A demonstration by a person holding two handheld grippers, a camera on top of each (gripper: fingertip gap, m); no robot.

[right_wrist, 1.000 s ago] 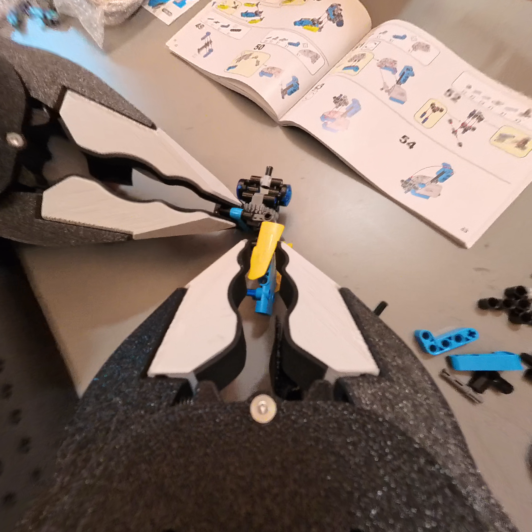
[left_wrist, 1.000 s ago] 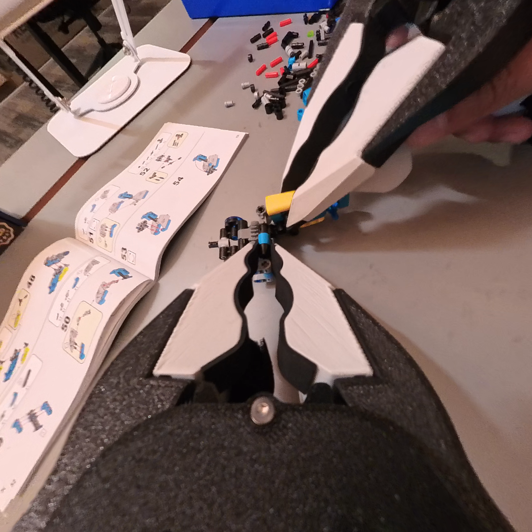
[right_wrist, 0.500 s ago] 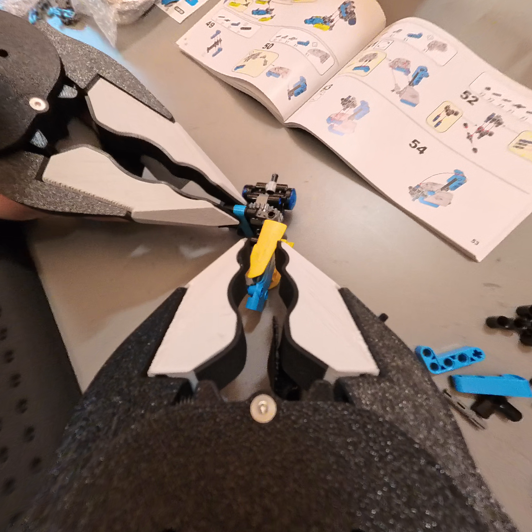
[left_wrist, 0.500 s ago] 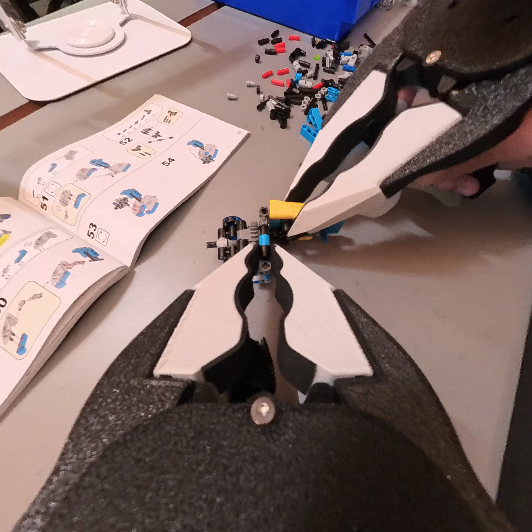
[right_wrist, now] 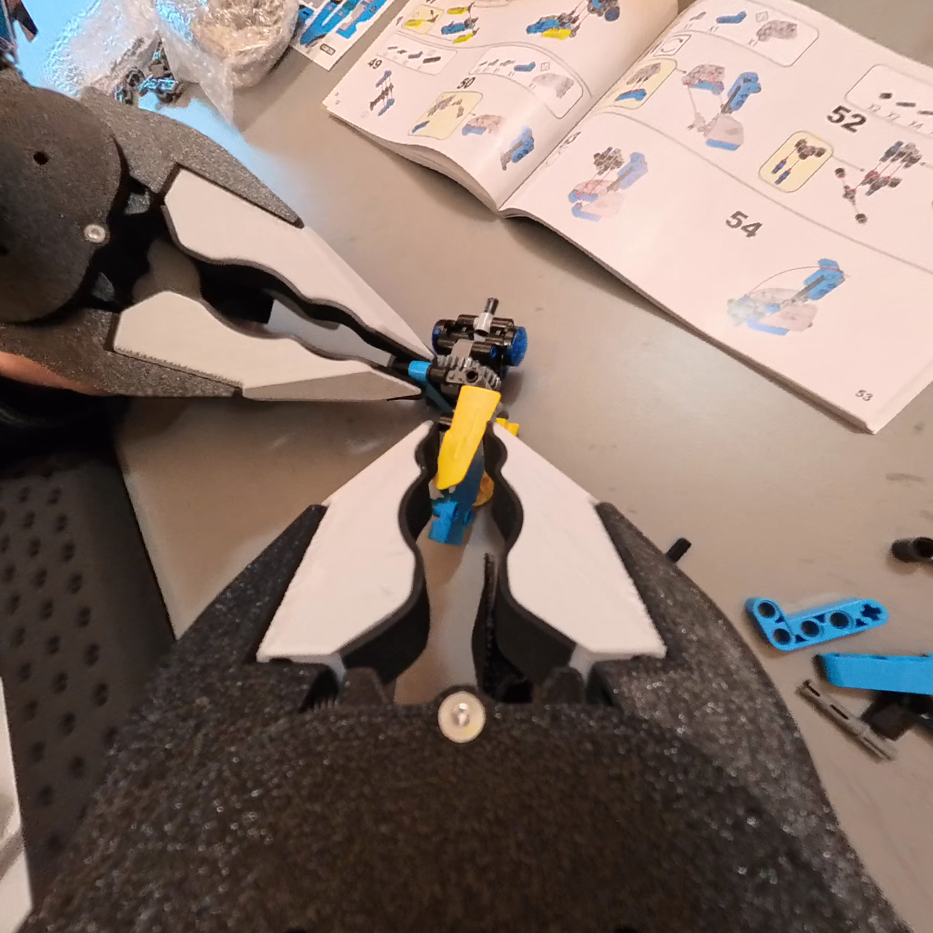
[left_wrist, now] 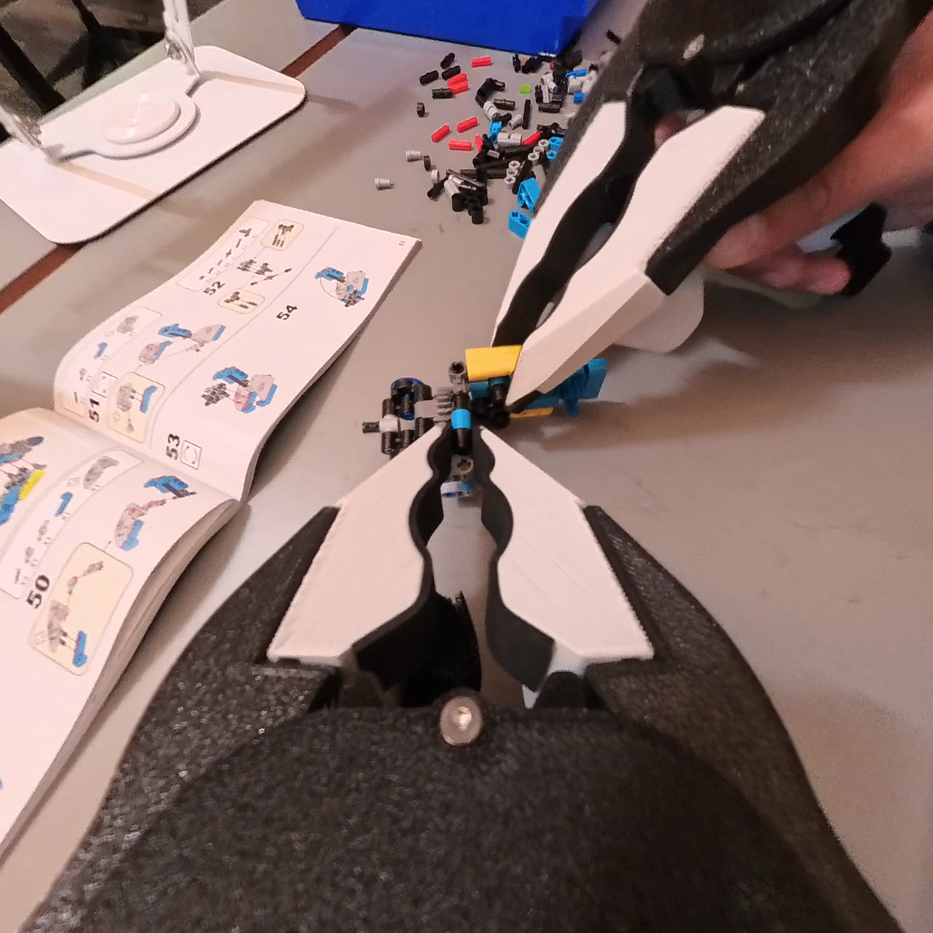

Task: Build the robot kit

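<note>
A small brick assembly of black, grey and blue pieces with a gear and a yellow panel hangs just above the grey table between both grippers. My left gripper is shut on its black axle with the blue bush. My right gripper is shut on the yellow panel and the blue piece under it. The assembly's black and grey end sticks out beyond the tips. Each gripper shows in the other's view, the right one from the upper right, the left one from the left.
An open instruction booklet lies left of the assembly and also shows in the right wrist view. A pile of loose pieces, a blue bin and a white lamp base lie beyond. Blue beams lie right; plastic bags far left. Only a small space, under 4 cm, lies between the two pairs of fingers.
Both grippers stay shut on the assembly, which has barely moved. The left gripper has swung a little, so the lamp base and booklet sit differently in its view.
</note>
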